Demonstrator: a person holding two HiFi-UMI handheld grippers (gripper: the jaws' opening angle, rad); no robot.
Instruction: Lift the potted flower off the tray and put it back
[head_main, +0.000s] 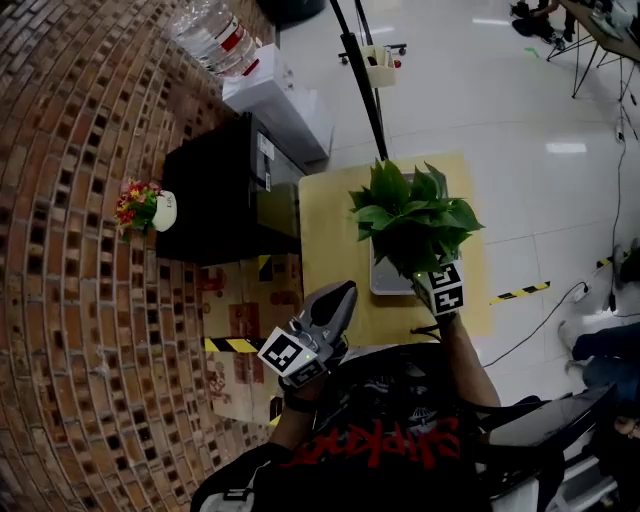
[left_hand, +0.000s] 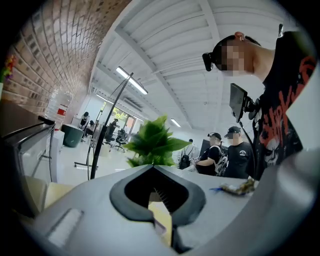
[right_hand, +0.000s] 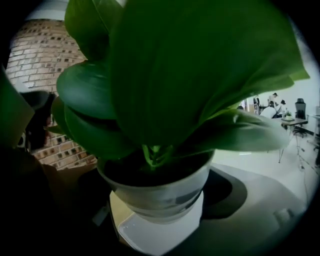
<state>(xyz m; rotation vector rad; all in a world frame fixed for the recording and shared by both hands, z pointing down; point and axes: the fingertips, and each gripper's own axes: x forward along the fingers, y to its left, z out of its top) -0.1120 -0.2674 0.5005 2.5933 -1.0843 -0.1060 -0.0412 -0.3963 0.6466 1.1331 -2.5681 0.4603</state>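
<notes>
The potted flower (head_main: 412, 222) has broad green leaves in a white-grey pot (right_hand: 160, 192). It hangs a little above the white tray (head_main: 385, 280), which lies on the yellow table (head_main: 325, 230). My right gripper (head_main: 428, 275) is shut on the pot, its marker cube showing under the leaves. In the right gripper view the grey fingers (right_hand: 260, 210) flank the pot, with the tray (right_hand: 160, 235) just below. My left gripper (head_main: 338, 298) is held near the table's front edge, shut and empty. In the left gripper view the jaws (left_hand: 160, 200) meet, and the plant (left_hand: 152, 142) shows beyond.
A black cabinet (head_main: 225, 190) stands left of the table against the brick wall, with a small flower pot (head_main: 145, 205) on it. Behind are a water dispenser (head_main: 215, 35) and a stand pole (head_main: 360, 70). Several people (left_hand: 235, 150) stand in the room.
</notes>
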